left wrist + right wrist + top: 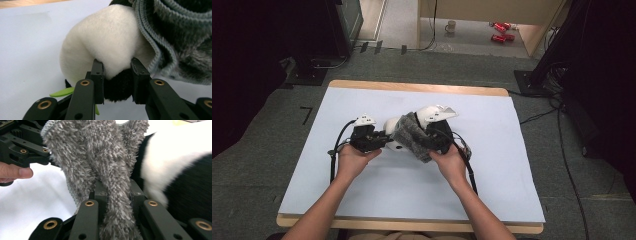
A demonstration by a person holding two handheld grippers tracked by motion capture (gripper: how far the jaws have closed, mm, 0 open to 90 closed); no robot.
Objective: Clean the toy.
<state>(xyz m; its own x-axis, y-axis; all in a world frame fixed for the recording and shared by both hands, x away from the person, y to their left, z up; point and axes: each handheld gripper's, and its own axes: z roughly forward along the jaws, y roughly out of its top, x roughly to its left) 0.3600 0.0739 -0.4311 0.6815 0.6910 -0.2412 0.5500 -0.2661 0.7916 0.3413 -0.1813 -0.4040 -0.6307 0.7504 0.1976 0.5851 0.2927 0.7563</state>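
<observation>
A black and white plush toy [392, 128] lies at the middle of the table with a grey fuzzy cloth [410, 134] draped over it. My left gripper [381, 141] comes in from the left and is shut on the toy. In the left gripper view its jaws [117, 67] pinch a white and black bulge of the plush [105, 37], with the cloth's ribbed edge [155, 42] just to the right. My right gripper [116, 187] is shut on a fold of the cloth [95, 152], and the plush [180, 170] lies beside it. In the high view the right gripper [434, 141] sits under the cloth's right side.
A pale sheet [377, 185] covers the wooden table [412, 87]. A green leaf-shaped piece [61, 92] pokes out under the plush. Black cables [469, 167] trail from both grippers. Beyond the table, a mug [451, 26] and red items [500, 31] sit on the floor.
</observation>
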